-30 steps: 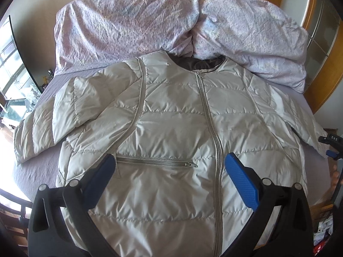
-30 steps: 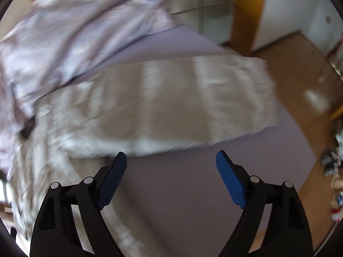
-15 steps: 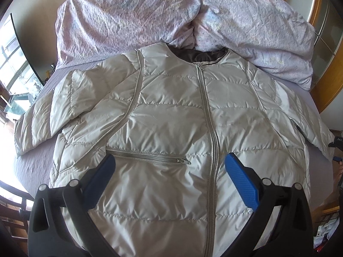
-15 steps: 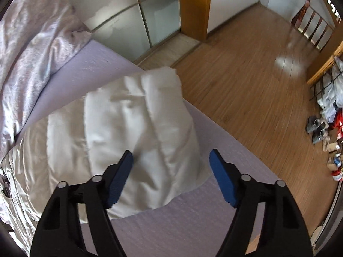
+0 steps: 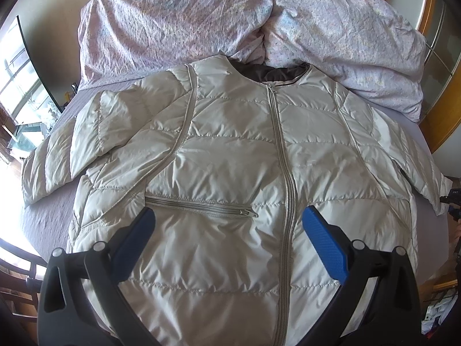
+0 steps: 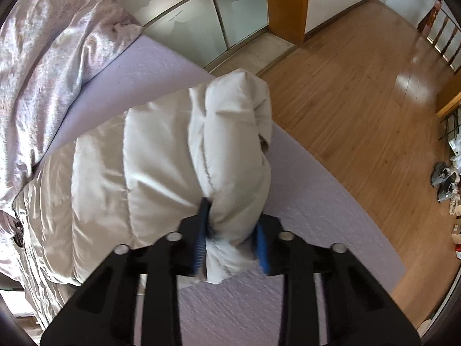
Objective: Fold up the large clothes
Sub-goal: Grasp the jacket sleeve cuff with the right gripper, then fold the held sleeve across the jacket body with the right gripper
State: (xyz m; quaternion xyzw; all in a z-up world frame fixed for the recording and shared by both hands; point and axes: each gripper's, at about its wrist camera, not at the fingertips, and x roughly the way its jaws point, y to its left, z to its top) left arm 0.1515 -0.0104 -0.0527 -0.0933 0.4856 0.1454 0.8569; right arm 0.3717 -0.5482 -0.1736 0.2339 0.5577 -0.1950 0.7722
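A pale grey quilted jacket [image 5: 230, 150] lies face up on the bed with its zip closed and both sleeves spread out. My left gripper [image 5: 227, 213] hovers open above its lower front, one finger on each side of the chest pocket zip, with nothing between them. In the right wrist view the end of the jacket's right sleeve [image 6: 230, 144] is bunched between the blue pads of my right gripper [image 6: 232, 216]. Its jaws are closing and the pads squeeze the cuff near the bed's edge.
A crumpled lilac duvet [image 5: 201, 20] is heaped at the head of the bed behind the collar. The purple sheet [image 6: 302, 201] ends just right of the sleeve, above a wooden floor [image 6: 360, 72]. Frosted glass doors [image 6: 216, 14] stand beyond, and shoes [image 6: 443, 178] lie at the right.
My right gripper swung out to the sleeve's end, came down over the cuff and closed from wide open onto it. The left gripper stayed open over the jacket front.
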